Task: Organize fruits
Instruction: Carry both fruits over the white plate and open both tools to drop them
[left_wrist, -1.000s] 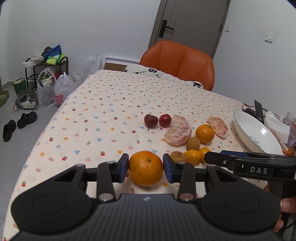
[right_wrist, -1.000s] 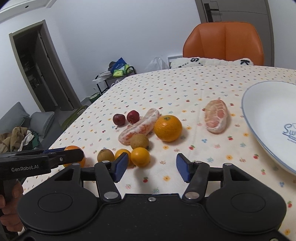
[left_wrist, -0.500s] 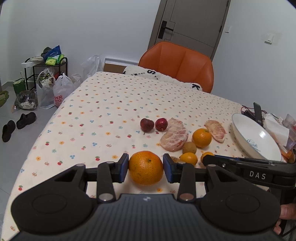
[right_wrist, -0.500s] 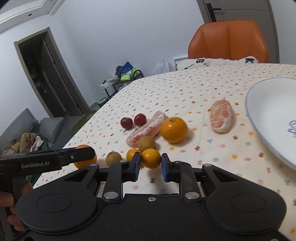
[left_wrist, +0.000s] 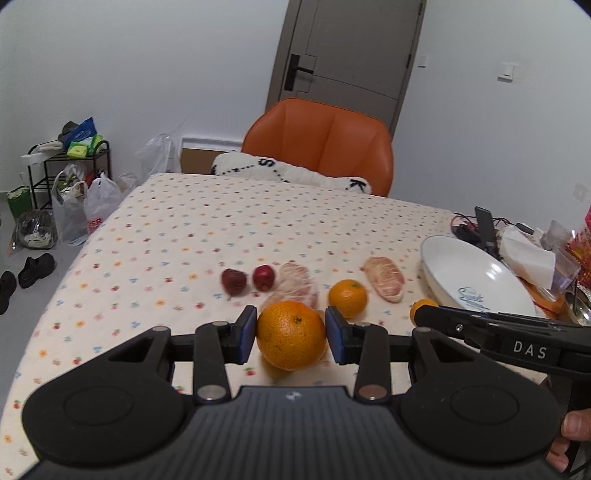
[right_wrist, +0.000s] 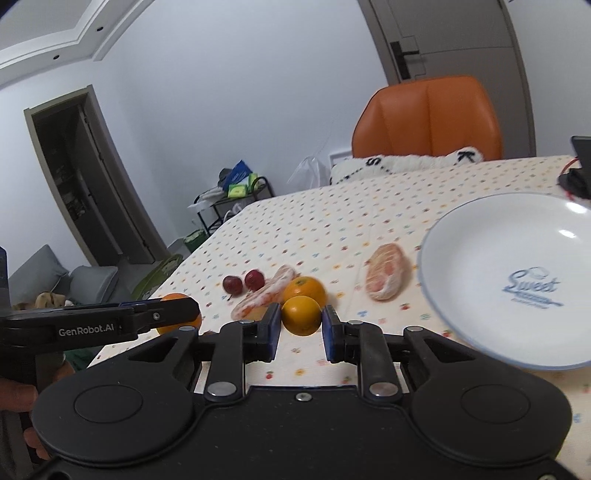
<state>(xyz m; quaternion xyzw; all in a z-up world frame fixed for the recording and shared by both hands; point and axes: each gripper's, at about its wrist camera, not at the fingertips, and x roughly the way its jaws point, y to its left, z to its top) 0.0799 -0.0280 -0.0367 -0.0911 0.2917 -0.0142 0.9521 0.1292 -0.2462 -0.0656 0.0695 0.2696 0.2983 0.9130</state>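
Gripping a large orange (left_wrist: 291, 334), left tongs (left_wrist: 291, 334); right tongs (right_wrist: 300, 325) clamping tangerine (right_wrist: 301, 314), dotted tablecloth (left_wrist: 177, 236)

Even, soft indoor light fills both views — bright white walls, no hard shadows. A faint shadow sits under the large round orange (left_wrist: 291, 334) held above the flower-dotted cloth tabletop (left_wrist: 177, 236). The glossy white round plate (right_wrist: 480, 258) carries small bright glints. Motion blur smears the two dark red fruits (left_wrist: 248, 279) and the cloth's print, while the black gripper bodies stay sharp. Fisheye distortion bends the grey door (left_wrist: 347, 55) and darkens the corners.
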